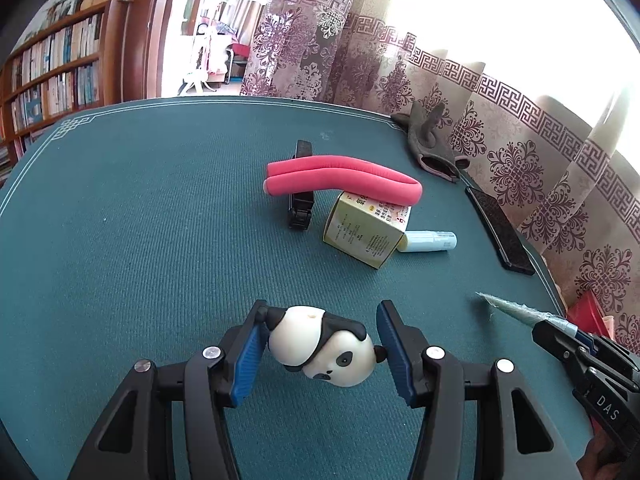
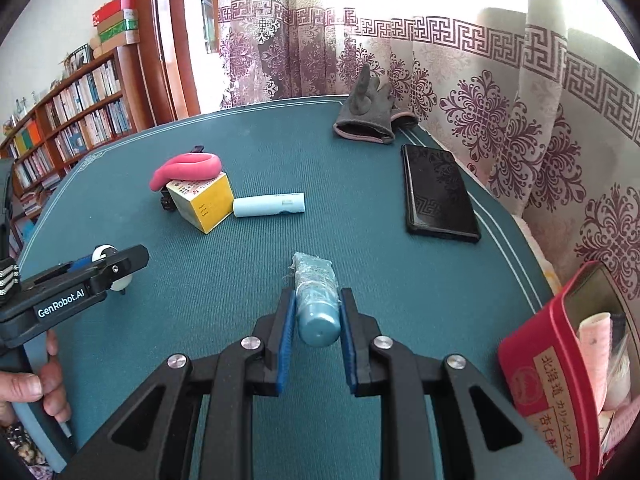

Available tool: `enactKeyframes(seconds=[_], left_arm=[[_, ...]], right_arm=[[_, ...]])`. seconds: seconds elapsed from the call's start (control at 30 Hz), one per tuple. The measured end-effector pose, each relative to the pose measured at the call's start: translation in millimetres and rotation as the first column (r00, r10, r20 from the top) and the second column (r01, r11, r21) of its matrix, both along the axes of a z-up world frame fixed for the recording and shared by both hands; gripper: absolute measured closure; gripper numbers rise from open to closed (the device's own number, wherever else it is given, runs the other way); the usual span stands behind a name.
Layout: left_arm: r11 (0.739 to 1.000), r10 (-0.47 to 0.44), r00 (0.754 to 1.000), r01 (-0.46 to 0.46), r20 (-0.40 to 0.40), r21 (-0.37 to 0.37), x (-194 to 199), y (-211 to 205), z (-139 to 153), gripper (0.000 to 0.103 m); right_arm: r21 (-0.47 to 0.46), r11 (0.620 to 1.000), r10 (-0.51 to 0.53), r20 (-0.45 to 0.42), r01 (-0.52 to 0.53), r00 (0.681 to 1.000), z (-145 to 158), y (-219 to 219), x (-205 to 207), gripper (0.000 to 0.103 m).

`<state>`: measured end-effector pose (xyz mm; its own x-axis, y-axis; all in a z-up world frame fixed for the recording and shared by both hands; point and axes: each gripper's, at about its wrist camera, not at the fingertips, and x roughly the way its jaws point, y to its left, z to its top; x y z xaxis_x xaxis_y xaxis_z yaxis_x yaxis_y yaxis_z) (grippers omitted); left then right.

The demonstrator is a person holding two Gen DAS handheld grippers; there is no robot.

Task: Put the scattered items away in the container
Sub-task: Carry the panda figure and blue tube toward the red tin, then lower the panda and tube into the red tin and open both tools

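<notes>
Holding a panda and a tube above the green surface

Gripping a small panda figure (image 1: 320,346), the left claw (image 1: 320,354) has its blue pads pressed against the toy's two ends, so the toy lies crosswise between them, clear of the green surface (image 1: 140,220). The right claw (image 2: 316,316) is clamped on a blue tube (image 2: 316,300), its round cap toward the camera and its crimped end pointing away. In the right wrist view a hand (image 2: 32,384) grips the left tool's handle at the near left.

At the surface's near right edge stands a red box (image 2: 536,360), open, with pale packets inside; it is the container.

Further out, around the middle of the surface, a yellow carton (image 2: 204,202) lies tilted, with a pale blue-white stick (image 2: 269,205) lying just beside it. A pink foam loop (image 1: 344,180) rests across the carton's top and across a black clip (image 1: 301,208) on the carton's left.

Along the right edge a black phone (image 2: 438,194) lies flat. Beyond it, at the far right corner, sits a grey glove (image 2: 368,116) with one finger sticking up.
</notes>
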<state>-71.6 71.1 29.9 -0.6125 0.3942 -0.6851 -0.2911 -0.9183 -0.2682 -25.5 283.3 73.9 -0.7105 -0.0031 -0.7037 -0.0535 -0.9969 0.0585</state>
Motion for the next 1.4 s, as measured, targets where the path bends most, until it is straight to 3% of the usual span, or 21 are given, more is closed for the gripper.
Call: enactKeyframes(seconds=[0.2, 0.53, 0.77, 1.07, 1.4], left_arm=[[0.998, -0.062, 0.998, 0.062, 0.006, 0.019, 12.6, 15.2, 4.1, 0.047], [0.986, -0.166, 0.986, 0.166, -0.004, 0.030, 37.9, 42.9, 13.3, 0.047], [0.971, -0.237, 0.971, 0.237, -0.019, 0.027, 56.1, 67.4, 26.3, 0.047], [0.935, -0.355, 0.935, 0.355, -0.024, 0.018, 72.5, 123.5, 43.8, 0.047], [0.863, -0.505, 0.860, 0.504, -0.075, -0.027, 102.1, 211.5, 74.0, 0.047]], right_arm=[[-0.109, 0.993, -0.039, -0.021, 0.036, 0.999, 12.8, 20.8, 23.0, 0.080], [-0.158, 0.982, -0.123, -0.120, 0.103, 0.985, 52.8, 57.8, 64.7, 0.081], [-0.181, 0.962, -0.242, -0.208, 0.206, 0.948, 83.3, 102.2, 102.5, 0.081], [-0.134, 0.918, -0.396, -0.239, 0.374, 0.886, 97.3, 162.2, 157.5, 0.081], [-0.148, 0.892, -0.451, -0.202, 0.428, 0.870, 78.6, 204.6, 187.6, 0.081]])
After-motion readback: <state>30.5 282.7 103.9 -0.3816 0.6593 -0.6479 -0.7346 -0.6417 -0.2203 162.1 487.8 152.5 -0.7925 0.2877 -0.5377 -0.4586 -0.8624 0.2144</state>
